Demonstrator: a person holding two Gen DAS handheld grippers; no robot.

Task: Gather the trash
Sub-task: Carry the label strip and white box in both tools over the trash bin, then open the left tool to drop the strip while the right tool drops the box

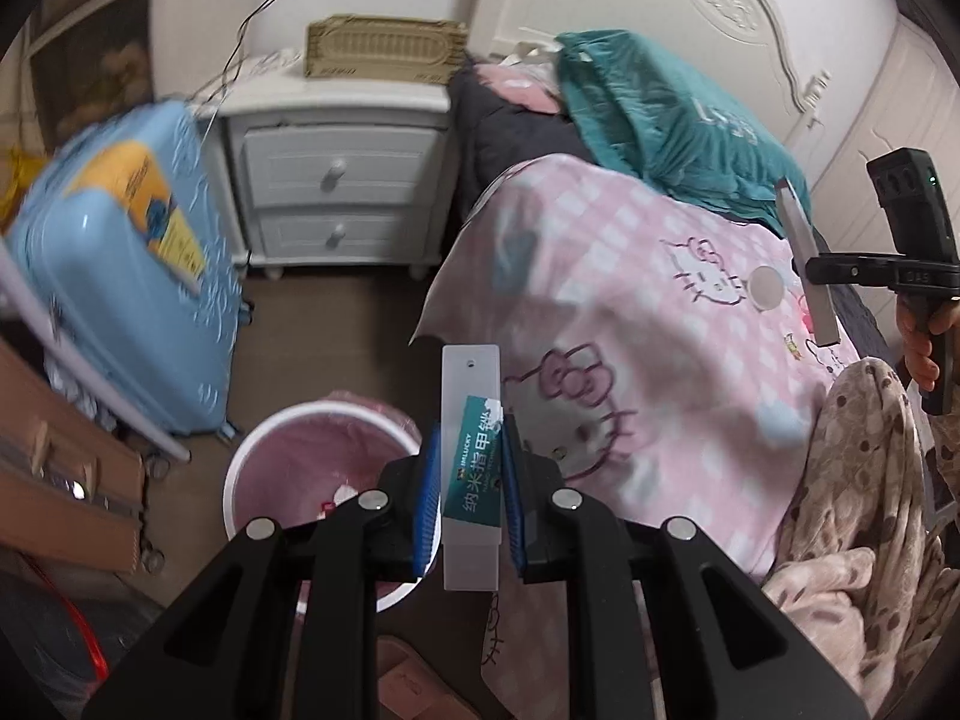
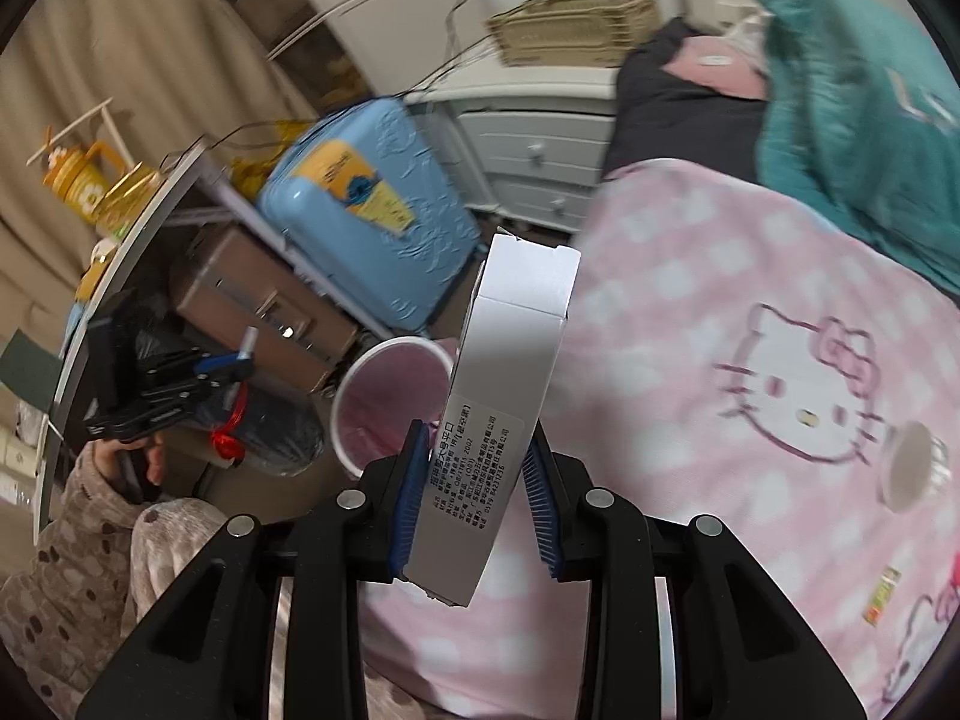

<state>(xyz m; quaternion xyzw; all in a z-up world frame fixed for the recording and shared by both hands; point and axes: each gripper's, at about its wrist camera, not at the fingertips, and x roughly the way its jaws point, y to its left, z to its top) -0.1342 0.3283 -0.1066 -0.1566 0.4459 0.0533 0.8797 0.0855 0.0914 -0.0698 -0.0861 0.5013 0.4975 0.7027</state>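
Observation:
My left gripper (image 1: 471, 495) is shut on a flat clear plastic package with a teal label (image 1: 471, 468), held upright at the bed's edge, just right of the white bin with a pink liner (image 1: 300, 456). My right gripper (image 2: 474, 495) is shut on a white cardboard box (image 2: 504, 396), held over the pink Hello Kitty blanket (image 2: 720, 300), with the bin (image 2: 384, 402) just beyond to the left. The right gripper with its box also shows in the left wrist view (image 1: 810, 264), far right. A round clear lid (image 1: 767, 287) lies on the blanket; it also shows in the right wrist view (image 2: 909, 465).
A blue suitcase (image 1: 126, 276) stands left of the bin, beside a white nightstand (image 1: 342, 180) with a woven basket (image 1: 384, 48). A teal pillow (image 1: 660, 120) lies at the bed's head. A brown box (image 2: 258, 306) sits under a rack. A small yellow wrapper (image 2: 882, 594) lies on the blanket.

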